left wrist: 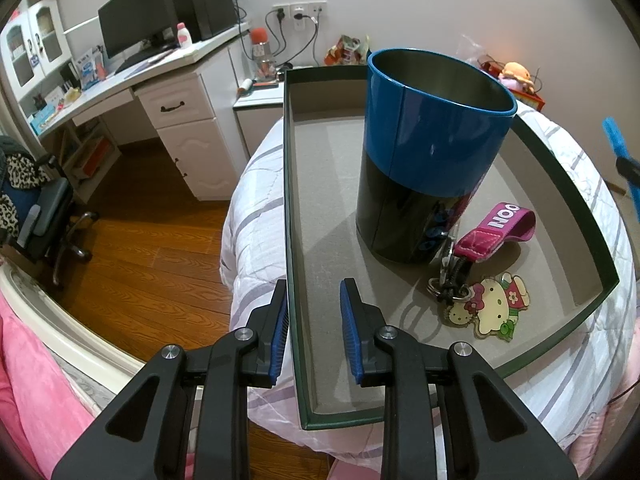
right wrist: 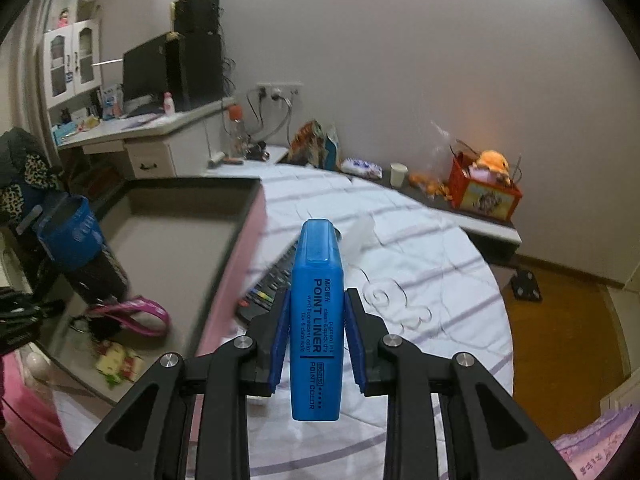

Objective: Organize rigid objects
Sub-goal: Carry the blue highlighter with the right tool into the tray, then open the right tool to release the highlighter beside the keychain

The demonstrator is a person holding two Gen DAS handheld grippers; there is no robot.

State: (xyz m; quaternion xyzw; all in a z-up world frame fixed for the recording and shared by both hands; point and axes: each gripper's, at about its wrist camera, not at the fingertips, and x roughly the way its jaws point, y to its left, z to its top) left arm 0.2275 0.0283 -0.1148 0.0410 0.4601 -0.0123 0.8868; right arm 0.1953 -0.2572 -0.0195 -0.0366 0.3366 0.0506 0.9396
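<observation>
My right gripper (right wrist: pixel 314 330) is pinching a blue highlighter (right wrist: pixel 316 320) over the bed. My left gripper (left wrist: pixel 313 328) is clamped on the tray (left wrist: pixel 289 200) wall, blue tin (left wrist: pixel 428 152) standing inside.

tin (left wrist: pixel 436 128) showing glossy painted outside, dull metal inside | tray (left wrist: pixel 320 208) looking matt cardboard | highlighter (right wrist: pixel 316 320) gleaming smooth plastic | floor (left wrist: pixel 152 248) shining polished wood

Blue highlighter (right wrist: pixel 316 320): "POINT LINER", "POINT COLOR"; pink strap (left wrist: pixel 498 228): "NOO".
</observation>
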